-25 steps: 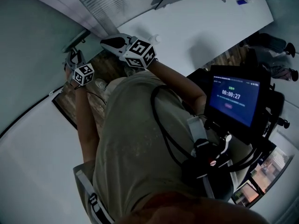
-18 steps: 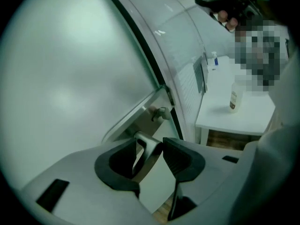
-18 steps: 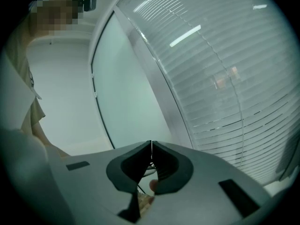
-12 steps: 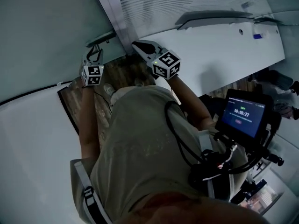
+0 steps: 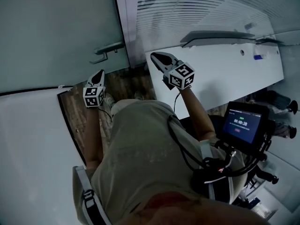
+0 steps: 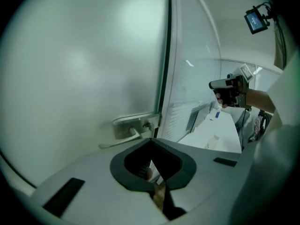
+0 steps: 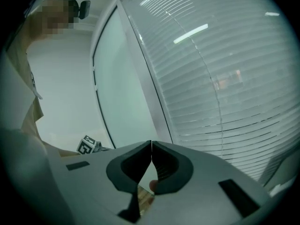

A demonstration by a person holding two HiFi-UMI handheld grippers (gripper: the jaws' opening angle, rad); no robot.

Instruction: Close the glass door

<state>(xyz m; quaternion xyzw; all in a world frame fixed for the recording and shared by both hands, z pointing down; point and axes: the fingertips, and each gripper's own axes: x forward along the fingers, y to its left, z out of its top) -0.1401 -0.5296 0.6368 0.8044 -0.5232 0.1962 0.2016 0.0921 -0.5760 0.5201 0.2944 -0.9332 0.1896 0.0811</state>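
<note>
The frosted glass door (image 5: 56, 32) stands with its handle edge against the grey frame post (image 5: 131, 27). Its metal lever handle (image 5: 108, 49) sticks out near that edge. My left gripper (image 5: 100, 73) hangs a little below and short of the handle, touching nothing. In the left gripper view the lever handle (image 6: 129, 130) lies just beyond my left gripper (image 6: 151, 139), whose jaws are closing to a point with nothing between them. My right gripper (image 5: 153, 56) is shut and empty, and points at the post beside the slatted blinds (image 7: 211, 78).
A white counter (image 5: 225, 64) runs along the right under the blinds. A white panel (image 5: 33, 144) fills the lower left, with a strip of wood floor (image 5: 131, 83) between. A rig with a lit screen (image 5: 243, 124) hangs at the person's right side.
My left gripper has come off the door handle, drawn back and rolled, and its jaws have gone from open to shut. The right gripper has shifted right.
</note>
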